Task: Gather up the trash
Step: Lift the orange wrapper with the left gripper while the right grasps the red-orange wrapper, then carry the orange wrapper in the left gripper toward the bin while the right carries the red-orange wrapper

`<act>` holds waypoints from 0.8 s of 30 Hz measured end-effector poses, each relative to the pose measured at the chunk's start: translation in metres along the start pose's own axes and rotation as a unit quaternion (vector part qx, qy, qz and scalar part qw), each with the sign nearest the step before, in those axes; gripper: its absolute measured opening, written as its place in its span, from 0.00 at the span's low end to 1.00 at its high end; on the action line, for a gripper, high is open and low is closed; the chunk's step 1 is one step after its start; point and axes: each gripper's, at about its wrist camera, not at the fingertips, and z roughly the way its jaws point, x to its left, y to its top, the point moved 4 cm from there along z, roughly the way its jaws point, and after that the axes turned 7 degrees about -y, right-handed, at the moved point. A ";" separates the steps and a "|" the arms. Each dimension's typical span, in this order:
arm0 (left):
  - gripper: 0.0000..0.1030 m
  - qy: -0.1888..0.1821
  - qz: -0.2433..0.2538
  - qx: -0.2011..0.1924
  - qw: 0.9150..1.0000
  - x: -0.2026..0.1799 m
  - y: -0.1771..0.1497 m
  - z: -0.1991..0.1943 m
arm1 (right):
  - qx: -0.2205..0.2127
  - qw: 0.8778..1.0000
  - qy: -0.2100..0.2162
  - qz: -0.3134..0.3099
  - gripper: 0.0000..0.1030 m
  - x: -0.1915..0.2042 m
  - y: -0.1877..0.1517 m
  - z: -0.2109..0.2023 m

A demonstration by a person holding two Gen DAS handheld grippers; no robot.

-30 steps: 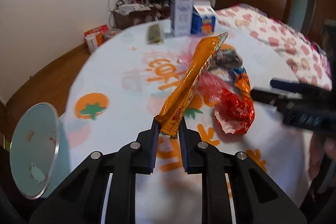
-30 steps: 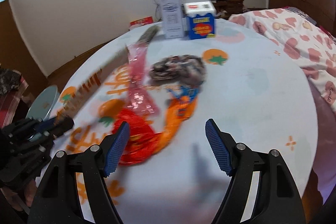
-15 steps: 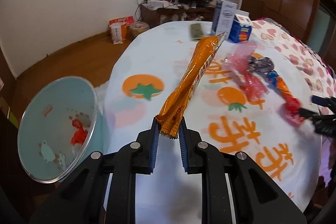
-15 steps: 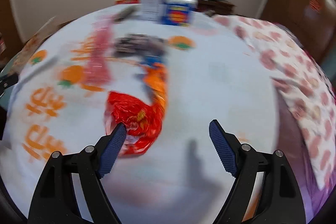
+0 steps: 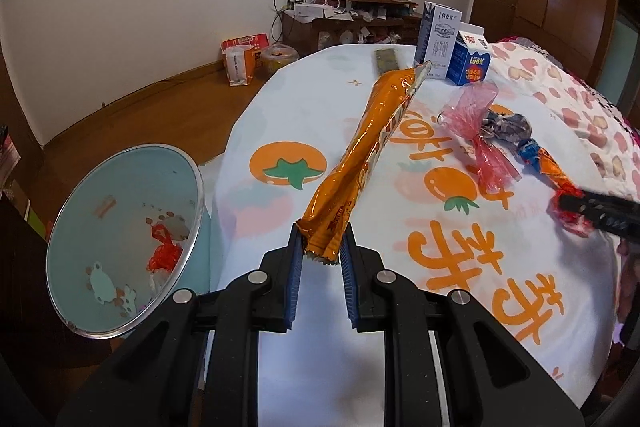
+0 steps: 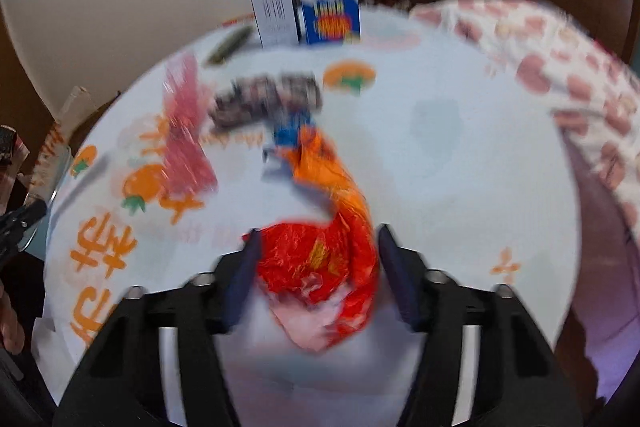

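Trash on the desk (image 5: 320, 99) and in both grippers — pale blue bin (image 5: 124, 243) low at left beside the desk, red scrap inside. Long orange wrapper (image 5: 360, 163) pinched at its lower end in the nearly closed left gripper (image 5: 320, 255), slanting up over the cloth. Crumpled red wrapper (image 6: 316, 267) between the right gripper's (image 6: 316, 259) half-open, just-narrowing jaws — contact with the pads blurred, cannot tell.

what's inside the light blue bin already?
Light blue bin: a crumpled red wrapper lies near the bottom, white scrap beside it. The near wall hides the rest of the floor.
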 end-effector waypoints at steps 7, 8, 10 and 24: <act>0.18 0.001 -0.007 -0.005 1.000 0.001 0.001 -0.004 | -0.030 0.999 0.000 -0.019 0.22 0.004 -0.007 -0.018; 0.18 0.002 -0.009 -0.008 1.000 0.002 0.001 -0.007 | -0.037 0.999 -0.001 -0.026 0.22 0.006 -0.006 -0.024; 0.18 0.005 -0.014 -0.015 1.000 0.007 0.003 -0.015 | -0.053 0.998 -0.004 -0.037 0.21 0.010 -0.004 -0.035; 0.18 0.059 -0.064 -0.036 0.996 0.056 0.003 -0.042 | -0.144 0.983 0.046 -0.100 0.21 0.083 0.034 -0.072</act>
